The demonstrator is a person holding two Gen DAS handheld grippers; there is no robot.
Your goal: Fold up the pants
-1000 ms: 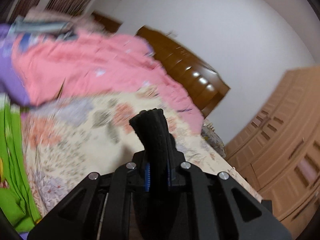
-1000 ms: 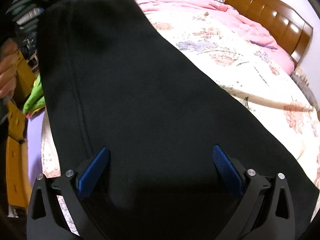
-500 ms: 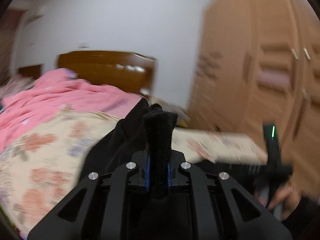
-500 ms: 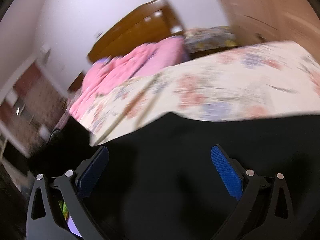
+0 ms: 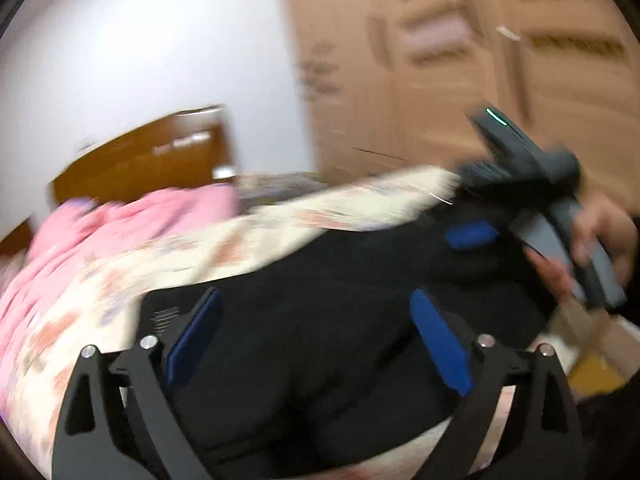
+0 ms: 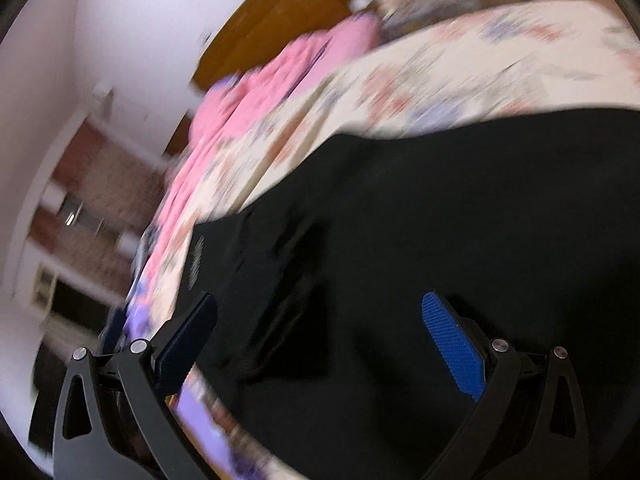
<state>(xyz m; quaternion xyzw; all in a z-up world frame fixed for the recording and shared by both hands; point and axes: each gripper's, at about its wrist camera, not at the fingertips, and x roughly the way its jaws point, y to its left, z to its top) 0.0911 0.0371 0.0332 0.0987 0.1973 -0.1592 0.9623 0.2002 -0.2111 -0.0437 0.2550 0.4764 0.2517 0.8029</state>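
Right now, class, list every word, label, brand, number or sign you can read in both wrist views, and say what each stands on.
Nothing can be read in either view.
Black pants: a small pale patch of marks near the edge, too blurred to read.
Floral bedsheet: flower print only, no text.
Right gripper: a green light on its body, no lettering.
Wooden wardrobe: blurred, no signs visible.

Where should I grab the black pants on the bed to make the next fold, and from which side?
Probably the corner of the black pants by the small printed mark at the left edge, approached low from the left gripper's side. That edge lies flat on the floral sheet, so an open finger can likely slide under it. Both grippers are open; blur hides finer detail.
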